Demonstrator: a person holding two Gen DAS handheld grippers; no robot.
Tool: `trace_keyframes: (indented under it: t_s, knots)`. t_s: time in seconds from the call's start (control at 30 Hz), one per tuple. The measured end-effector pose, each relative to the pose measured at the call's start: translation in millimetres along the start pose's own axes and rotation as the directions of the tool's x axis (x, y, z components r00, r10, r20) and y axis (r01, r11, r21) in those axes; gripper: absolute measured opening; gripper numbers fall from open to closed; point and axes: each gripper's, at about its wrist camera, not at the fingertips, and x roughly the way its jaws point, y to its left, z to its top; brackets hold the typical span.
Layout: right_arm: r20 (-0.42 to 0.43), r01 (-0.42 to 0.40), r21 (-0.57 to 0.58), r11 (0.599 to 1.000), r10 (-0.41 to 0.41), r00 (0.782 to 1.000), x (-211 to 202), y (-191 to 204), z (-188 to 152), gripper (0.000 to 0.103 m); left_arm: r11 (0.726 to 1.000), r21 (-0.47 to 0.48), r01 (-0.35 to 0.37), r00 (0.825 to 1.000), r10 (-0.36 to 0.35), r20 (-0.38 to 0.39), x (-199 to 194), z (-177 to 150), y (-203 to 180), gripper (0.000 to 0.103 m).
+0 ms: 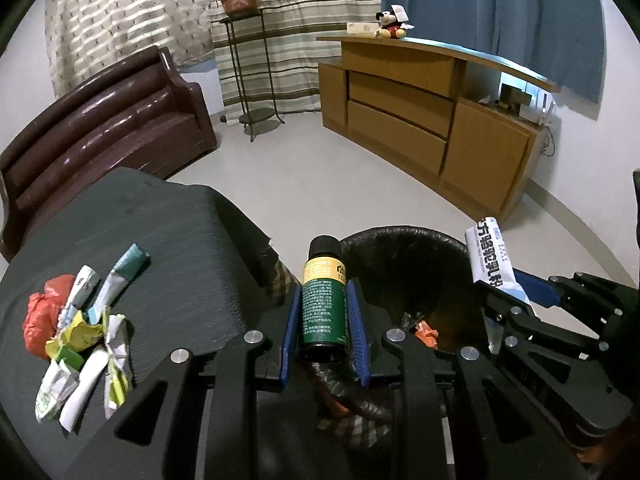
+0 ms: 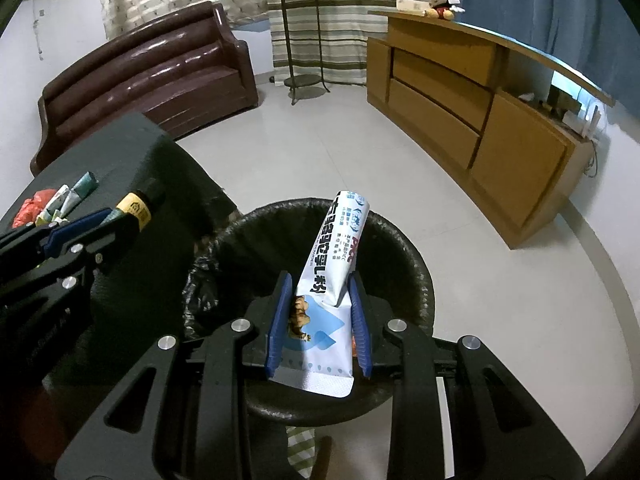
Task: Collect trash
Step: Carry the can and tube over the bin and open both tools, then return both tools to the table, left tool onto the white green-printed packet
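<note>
My left gripper [image 1: 323, 300] is shut on a small green bottle [image 1: 322, 312] with a yellow band and a black cap, held over the near rim of the black-lined trash bin [image 1: 404, 240]. My right gripper [image 2: 320, 286] is shut on a white and blue packet [image 2: 334, 276] that sticks up above the middle of the bin [image 2: 416, 264]. That packet [image 1: 490, 256] and the right gripper [image 1: 520, 300] show at the right of the left wrist view. The bottle [image 2: 134, 210] and the left gripper [image 2: 86, 224] show at the left of the right wrist view. A heap of crumpled wrappers [image 1: 80, 328] lies on the dark table [image 1: 180, 248].
Orange scraps [image 1: 426, 330] lie inside the bin. A brown sofa [image 1: 108, 120] stands beyond the table, a metal plant stand [image 1: 250, 68] by the curtains, and a wooden cabinet [image 1: 432, 120] along the right wall. Pale floor tiles spread between them.
</note>
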Motion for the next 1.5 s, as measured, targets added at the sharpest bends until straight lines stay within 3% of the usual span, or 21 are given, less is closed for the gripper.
trace_keyframes:
  t_s: [0.3,0.37,0.43,0.53,0.9,1.3,1.5]
  knots:
    - [0.014,0.003,0.036,0.999,-0.003,1.0,5,-10,3,0.029,1.0,0.012,-0.005,1.0,0.006,-0.02,13,4,-10,0.025]
    - [0.016,0.003,0.056,0.998,-0.003,1.0,5,-13,4,0.038,1.0,0.019,-0.009,1.0,0.01,-0.025,15,6,-12,0.025]
    - [0.022,0.002,0.071,0.997,-0.003,1.0,5,-17,4,0.044,1.0,0.022,-0.011,0.999,0.012,-0.031,16,5,-12,0.04]
    - [0.029,0.012,0.079,0.997,-0.014,0.999,3,-20,6,0.045,1.0,0.008,-0.014,1.0,0.014,-0.021,13,5,-9,0.052]
    - [0.048,0.005,0.082,0.997,-0.009,0.999,-4,-17,8,0.051,0.999,-0.025,-0.033,0.999,0.032,-0.006,-2,3,4,0.064]
    - [0.026,-0.086,-0.001,0.996,0.086,0.996,-13,37,5,0.055,0.987,-0.074,-0.145,0.989,0.146,0.02,-48,-25,68,0.07]
    - [0.02,-0.136,-0.056,0.989,0.137,0.99,-21,78,3,0.055,0.966,-0.119,-0.23,0.972,0.235,0.024,-72,-43,115,0.07]
